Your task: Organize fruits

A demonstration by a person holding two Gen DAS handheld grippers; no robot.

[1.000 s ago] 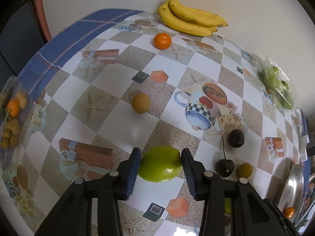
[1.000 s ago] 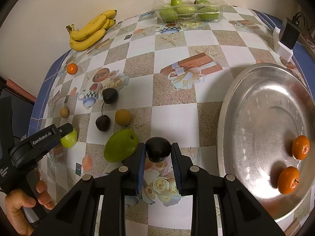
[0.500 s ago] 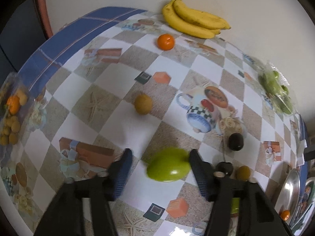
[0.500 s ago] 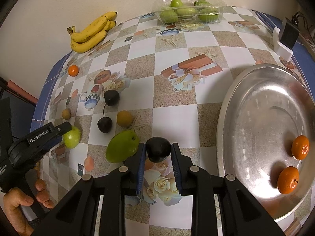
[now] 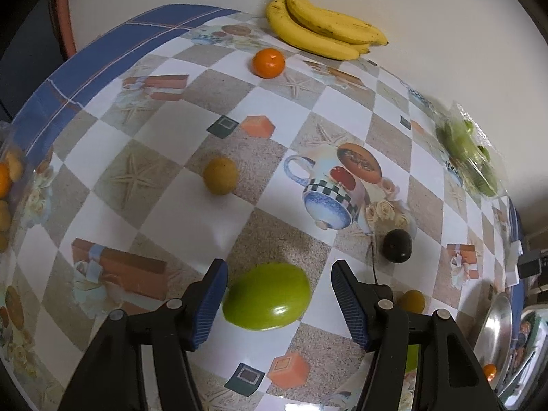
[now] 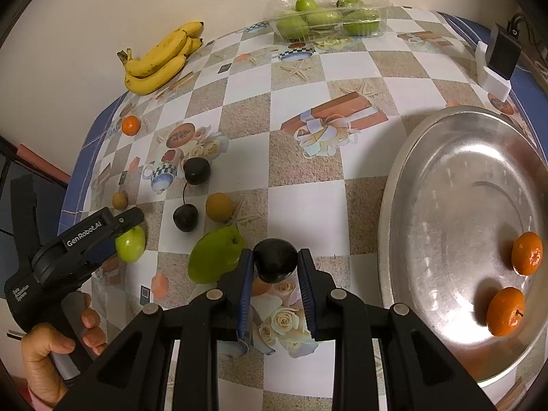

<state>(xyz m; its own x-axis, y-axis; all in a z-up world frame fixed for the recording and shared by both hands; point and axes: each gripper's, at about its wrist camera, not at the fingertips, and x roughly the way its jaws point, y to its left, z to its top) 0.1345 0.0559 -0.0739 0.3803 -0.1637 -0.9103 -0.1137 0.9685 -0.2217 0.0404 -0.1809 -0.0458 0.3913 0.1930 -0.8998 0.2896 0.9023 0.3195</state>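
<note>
My left gripper is open, its jaws wide on either side of a small green apple that lies on the tablecloth; it also shows in the right wrist view. My right gripper is shut on a dark plum, held just above the table. A green mango lies just left of it. A steel tray at the right holds two tangerines.
Bananas and a tangerine lie at the far edge. A brown fruit, a dark plum, a cherry, another brown fruit and a clear box of green fruit are on the table.
My left gripper has opened wide, letting go of the green apple, which now rests on the table. The right gripper still holds the plum in place.
</note>
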